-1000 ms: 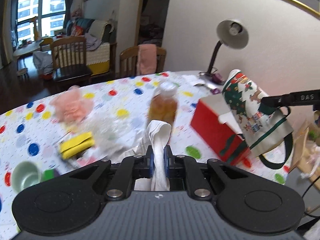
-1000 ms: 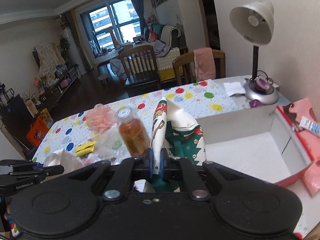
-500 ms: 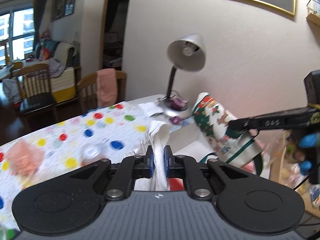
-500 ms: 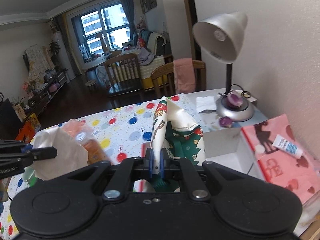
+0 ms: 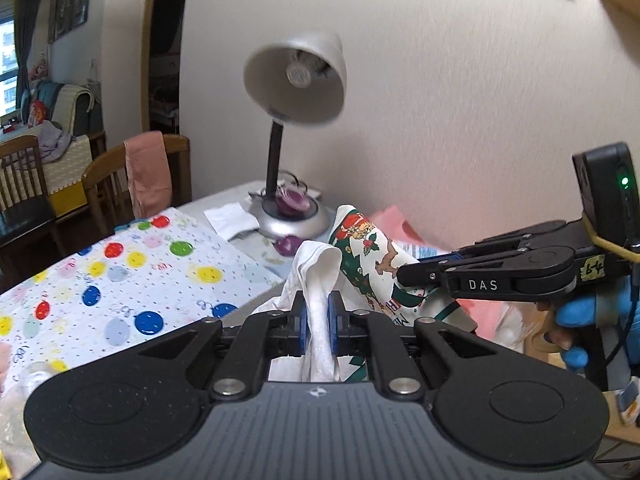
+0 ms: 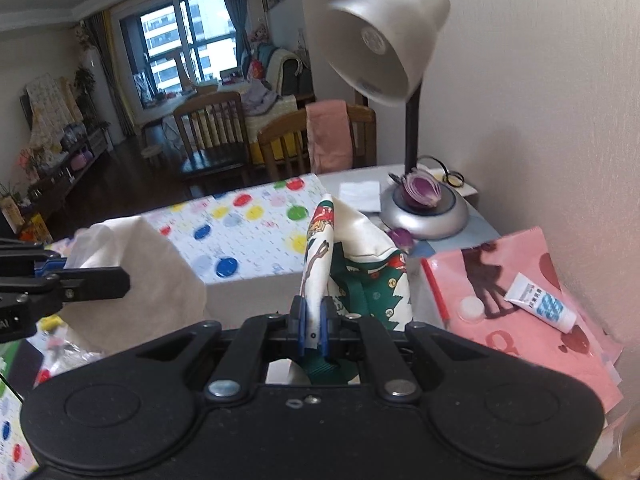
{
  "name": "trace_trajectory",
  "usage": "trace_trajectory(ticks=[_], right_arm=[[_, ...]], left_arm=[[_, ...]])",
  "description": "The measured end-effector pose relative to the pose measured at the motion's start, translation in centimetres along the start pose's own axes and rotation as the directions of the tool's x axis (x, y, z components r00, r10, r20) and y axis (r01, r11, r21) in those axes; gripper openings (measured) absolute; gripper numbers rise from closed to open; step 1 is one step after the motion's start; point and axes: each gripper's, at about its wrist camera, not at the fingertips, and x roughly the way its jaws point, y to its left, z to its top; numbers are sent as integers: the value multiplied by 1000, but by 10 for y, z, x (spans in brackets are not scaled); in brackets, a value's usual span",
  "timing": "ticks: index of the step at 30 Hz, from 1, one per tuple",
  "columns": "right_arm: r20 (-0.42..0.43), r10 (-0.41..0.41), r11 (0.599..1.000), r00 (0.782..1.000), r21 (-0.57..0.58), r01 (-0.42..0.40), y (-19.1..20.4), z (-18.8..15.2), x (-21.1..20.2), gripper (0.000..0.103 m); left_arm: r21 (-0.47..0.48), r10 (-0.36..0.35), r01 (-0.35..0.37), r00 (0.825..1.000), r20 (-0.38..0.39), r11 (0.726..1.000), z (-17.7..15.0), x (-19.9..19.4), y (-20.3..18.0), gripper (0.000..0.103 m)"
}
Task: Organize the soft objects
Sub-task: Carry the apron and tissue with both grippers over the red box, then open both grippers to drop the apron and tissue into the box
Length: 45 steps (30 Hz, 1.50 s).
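Left tongs (image 5: 316, 322) clamping white cloth (image 5: 318, 276), fold standing up out of jaws. Right tongs (image 6: 314, 326) pinching Christmas-print tote bag (image 6: 352, 256), bag rising ahead. White box (image 6: 256, 292) lying just beyond and below both tongs; right tongs seeming nearer.

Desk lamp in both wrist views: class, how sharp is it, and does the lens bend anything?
Left wrist view: lamp shade smeared by motion blur, door frame bowed by the fisheye. Right wrist view: shade also soft-edged, dark corners from the lens, while the Christmas cloth stays crisp.
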Motion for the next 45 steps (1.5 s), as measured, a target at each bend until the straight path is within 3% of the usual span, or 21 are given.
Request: trace_trajectory(ticks=[8,18,29,32,39,45], right_arm=[[-63,-21,1000,998,-21,19,-19,-18,41,6],[-137,-41,999,990,-29,38,-32,-32,92,6],[-206,19,1000,978,9,-18,-38,-41,120,9],[-221,34,999,975,17,-31,-38,-41,123,13],[-258,63,997,964,49,-52,-38,-40,133,21],[-288,96,993,953,93,-72,-40,-40,139,33]], left_arm=[[28,60,-57,990,-125,998,-18,72,-2,10],[74,127,-113,963,-239,991,-37,129,1,10],[-7,72,-80,933,-352,997,-52,161,5,10],[18,93,-93,920,-380,995,-55,167,0,10],[19,65,-62,896,-439,998,-58,177,-7,11],[-47,12,-38,892,-452,998,-61,178,-5,11]])
